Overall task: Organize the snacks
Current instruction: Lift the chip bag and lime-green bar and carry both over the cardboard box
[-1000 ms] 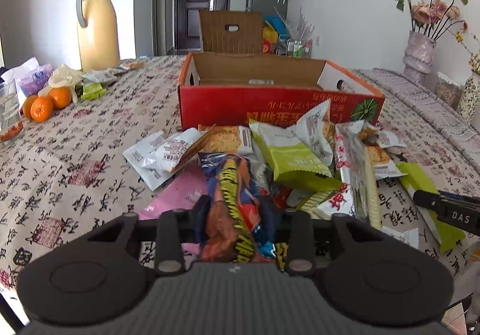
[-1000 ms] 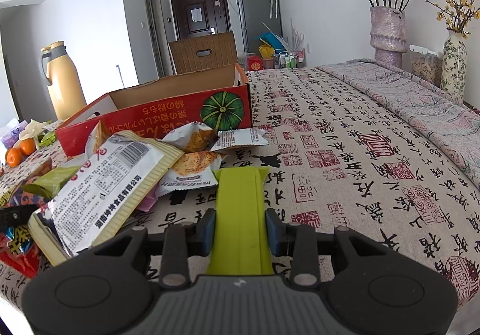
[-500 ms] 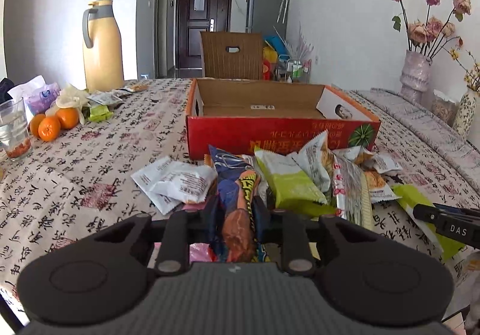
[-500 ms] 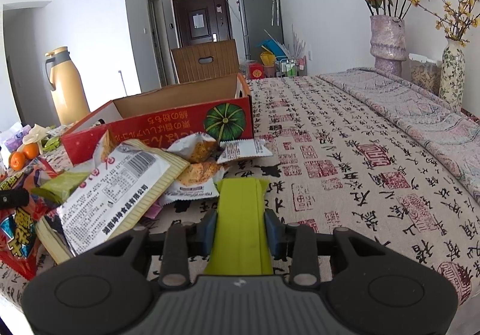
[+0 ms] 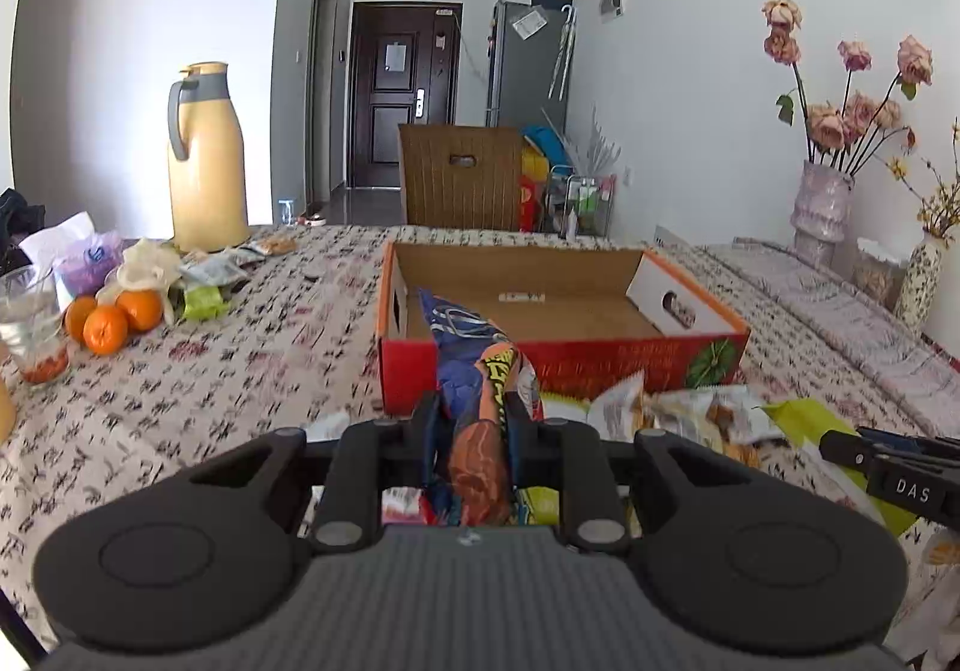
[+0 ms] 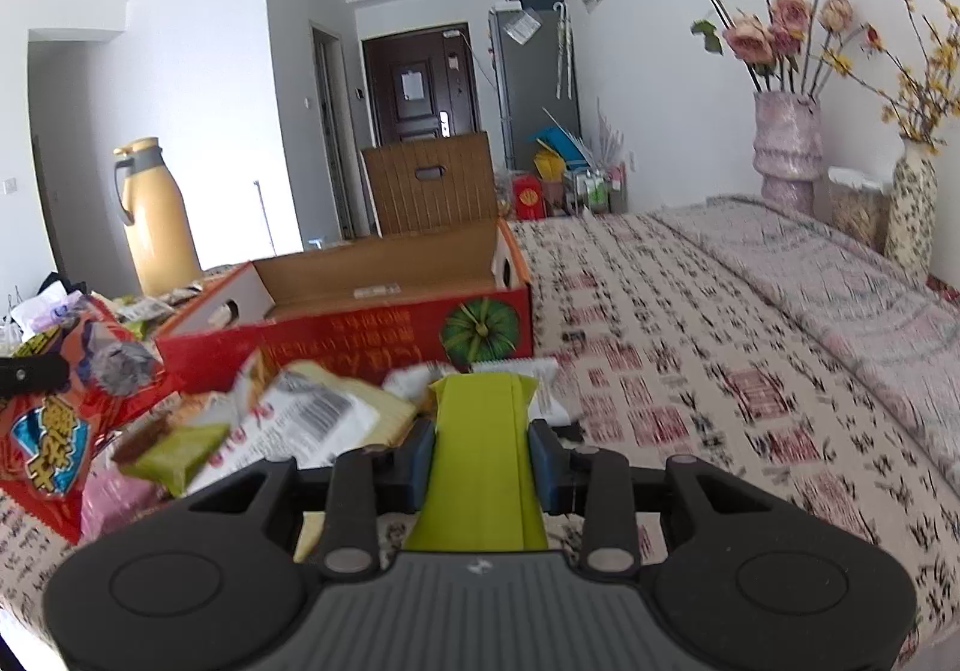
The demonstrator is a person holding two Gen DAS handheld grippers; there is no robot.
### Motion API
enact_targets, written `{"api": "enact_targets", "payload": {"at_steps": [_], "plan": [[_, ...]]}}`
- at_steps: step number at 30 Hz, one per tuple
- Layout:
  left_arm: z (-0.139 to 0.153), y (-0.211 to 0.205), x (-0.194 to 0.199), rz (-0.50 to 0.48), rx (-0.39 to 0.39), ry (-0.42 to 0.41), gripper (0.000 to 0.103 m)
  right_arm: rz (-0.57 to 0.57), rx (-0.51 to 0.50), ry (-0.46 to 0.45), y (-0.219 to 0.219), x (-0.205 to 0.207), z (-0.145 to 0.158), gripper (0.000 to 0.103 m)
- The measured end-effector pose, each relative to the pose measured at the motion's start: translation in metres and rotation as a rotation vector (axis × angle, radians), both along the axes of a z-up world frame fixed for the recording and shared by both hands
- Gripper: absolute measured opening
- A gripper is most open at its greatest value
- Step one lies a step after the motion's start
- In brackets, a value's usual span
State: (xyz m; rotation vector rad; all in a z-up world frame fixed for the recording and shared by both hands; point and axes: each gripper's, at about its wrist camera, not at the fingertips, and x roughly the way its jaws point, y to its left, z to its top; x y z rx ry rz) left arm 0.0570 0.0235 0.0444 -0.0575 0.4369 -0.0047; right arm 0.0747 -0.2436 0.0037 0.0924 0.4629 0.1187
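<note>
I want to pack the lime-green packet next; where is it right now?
The lime-green packet is clamped in the right claw, bottom centre of the right wrist view, in front of the red box with the snack pile to its left.

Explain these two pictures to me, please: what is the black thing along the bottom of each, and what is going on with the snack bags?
There is no robot here. A person holds a hand tool in each hand, each with two pinching fingers and a camera that looks forward along them. The black shape at the bottom is the tool itself.

One picture comes from the left gripper, shut on a blue and orange snack bag. The other comes from the right gripper, shut on a lime green packet.

On the patterned tablecloth lie a pile of snack packets and, behind it, an open red cardboard box with nothing visible in it. Off to the side are oranges, a yellow thermos jug and vases of flowers.
</note>
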Motion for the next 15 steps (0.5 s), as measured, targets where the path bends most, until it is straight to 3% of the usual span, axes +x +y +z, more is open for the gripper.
{"api": "enact_targets", "payload": {"at_steps": [8, 15], "plan": [[0.018, -0.002, 0.032, -0.009, -0.003, -0.032, 0.022, 0.030, -0.004, -0.052, 0.012, 0.028, 0.021, 0.033], [0.036, -0.005, 0.082, -0.006, -0.011, -0.058, 0.022, 0.066, -0.005, -0.100, 0.025, 0.084, 0.044, 0.033]]}}
